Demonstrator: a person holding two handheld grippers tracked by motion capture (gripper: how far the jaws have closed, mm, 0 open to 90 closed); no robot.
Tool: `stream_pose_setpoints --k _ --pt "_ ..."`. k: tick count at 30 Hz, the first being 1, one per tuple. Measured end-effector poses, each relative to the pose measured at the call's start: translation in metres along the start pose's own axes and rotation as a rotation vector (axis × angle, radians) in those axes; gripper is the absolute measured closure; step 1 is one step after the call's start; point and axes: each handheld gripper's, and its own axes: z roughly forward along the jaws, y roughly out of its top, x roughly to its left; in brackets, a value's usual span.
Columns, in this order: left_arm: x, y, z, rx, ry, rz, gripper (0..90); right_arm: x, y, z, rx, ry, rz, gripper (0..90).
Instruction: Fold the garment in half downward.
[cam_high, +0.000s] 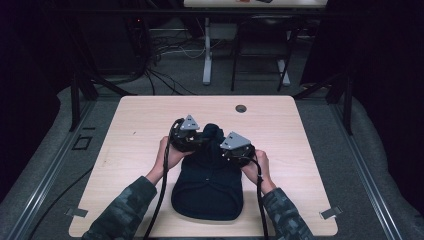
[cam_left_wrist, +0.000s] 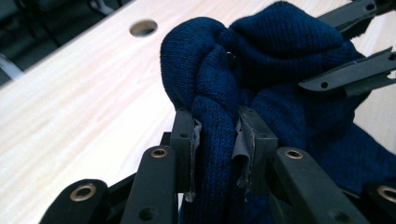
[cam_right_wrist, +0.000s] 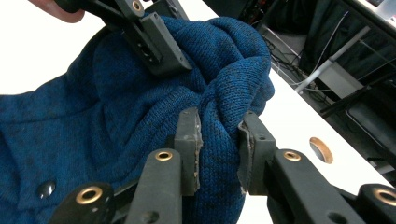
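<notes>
both grippers, left (cam_left_wrist: 218, 135) and right (cam_right_wrist: 219, 140), pinched folds at the far end of the blue knit (cam_high: 207, 180) on the table (cam_high: 130, 130); lifting evenly would keep it from slipping.

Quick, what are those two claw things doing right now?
Left gripper: shut on a fold of the blue knitted garment.
Right gripper: shut on another fold.

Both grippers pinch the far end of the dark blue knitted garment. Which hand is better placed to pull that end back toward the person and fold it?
Probably neither alone. The left gripper and right gripper both clamp the blue garment on opposite sides of its far end, so pulling together seems best.
</notes>
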Motion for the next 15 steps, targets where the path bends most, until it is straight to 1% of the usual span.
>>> stream_pose_setpoints --k 1,3,4,6,8,9,11,13,15 --pt "-0.001 0.002 0.000 -0.008 0.007 0.005 70.8 -0.001 0.000 -0.001 -0.006 -0.002 -0.003 72.1" --pt "-0.002 0.007 -0.001 -0.035 0.020 0.012 70.9 -0.002 0.001 -0.004 -0.023 -0.024 -0.002 72.2" --pt "-0.002 0.010 -0.002 -0.048 0.024 0.014 71.0 -0.005 0.002 -0.006 -0.032 -0.049 -0.018 72.2" --pt "-0.003 0.016 -0.005 -0.090 0.037 0.022 71.0 -0.010 0.006 -0.010 -0.054 -0.080 -0.024 72.3" --pt "-0.004 0.022 -0.009 -0.131 0.055 0.029 71.0 -0.014 0.010 -0.015 -0.074 -0.125 -0.040 72.4" --pt "-0.005 0.024 -0.010 -0.147 0.057 0.032 71.0 -0.017 0.012 -0.017 -0.088 -0.132 -0.039 72.5" --pt "-0.005 0.025 -0.012 -0.163 0.063 0.031 71.0 -0.019 0.015 -0.020 -0.100 -0.153 -0.047 72.5" --pt "-0.005 0.024 -0.011 -0.161 0.061 0.030 70.9 -0.018 0.015 -0.022 -0.113 -0.159 -0.052 72.6" --pt "-0.005 0.021 -0.008 -0.147 0.050 0.017 70.8 -0.016 0.013 -0.021 -0.108 -0.159 -0.056 72.7"
